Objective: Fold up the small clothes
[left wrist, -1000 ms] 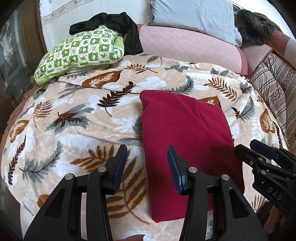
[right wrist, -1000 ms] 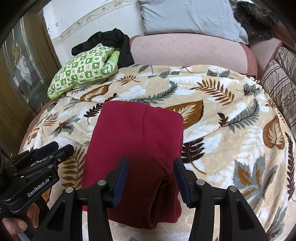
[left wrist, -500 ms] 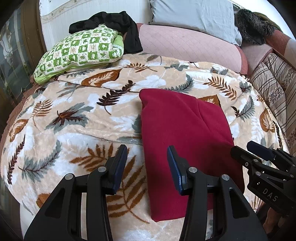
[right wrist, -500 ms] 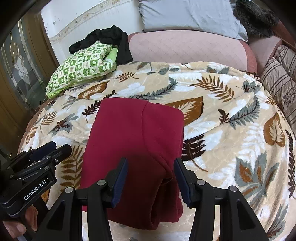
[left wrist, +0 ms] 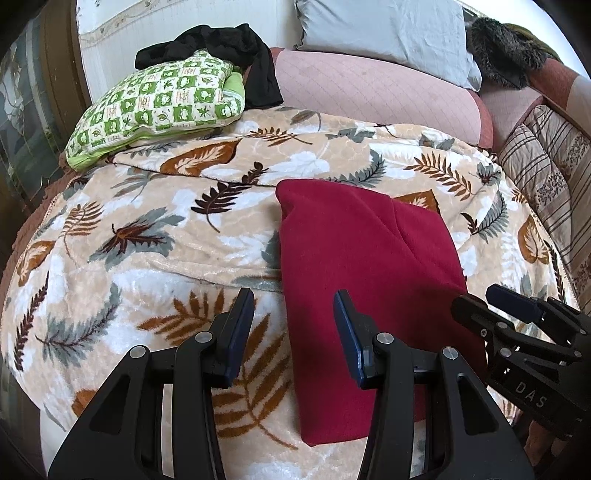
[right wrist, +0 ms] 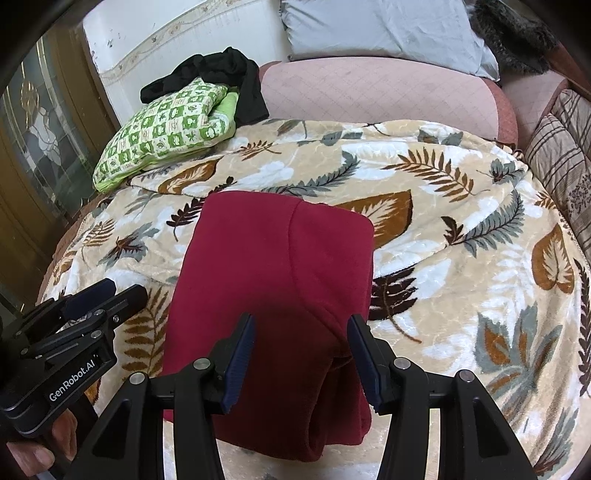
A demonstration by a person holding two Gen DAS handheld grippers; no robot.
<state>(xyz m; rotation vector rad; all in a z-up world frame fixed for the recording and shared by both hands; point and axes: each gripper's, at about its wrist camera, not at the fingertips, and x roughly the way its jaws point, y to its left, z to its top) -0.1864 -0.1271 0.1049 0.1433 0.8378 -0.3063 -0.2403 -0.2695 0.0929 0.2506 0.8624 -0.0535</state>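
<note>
A dark red garment (left wrist: 354, 266) lies folded into a long rectangle on the leaf-patterned blanket (left wrist: 147, 236); it also shows in the right wrist view (right wrist: 273, 273). My left gripper (left wrist: 293, 306) is open and empty, above the garment's near left edge. My right gripper (right wrist: 301, 328) is open and empty, above the garment's near end. Each gripper shows in the other's view: the right one (left wrist: 517, 306) at the garment's right side, the left one (right wrist: 103, 295) at its left side.
A green checked pillow (left wrist: 159, 107) with a black garment (left wrist: 236, 48) draped behind it lies at the back left. A pink bolster (left wrist: 376, 88), a grey pillow (left wrist: 384, 29) and a striped cushion (left wrist: 550, 184) border the blanket. A glazed door (right wrist: 40, 147) stands at left.
Both grippers have drawn back slightly toward me; the garment sits a little farther off in both views. Both stay open. The garment has not moved.
</note>
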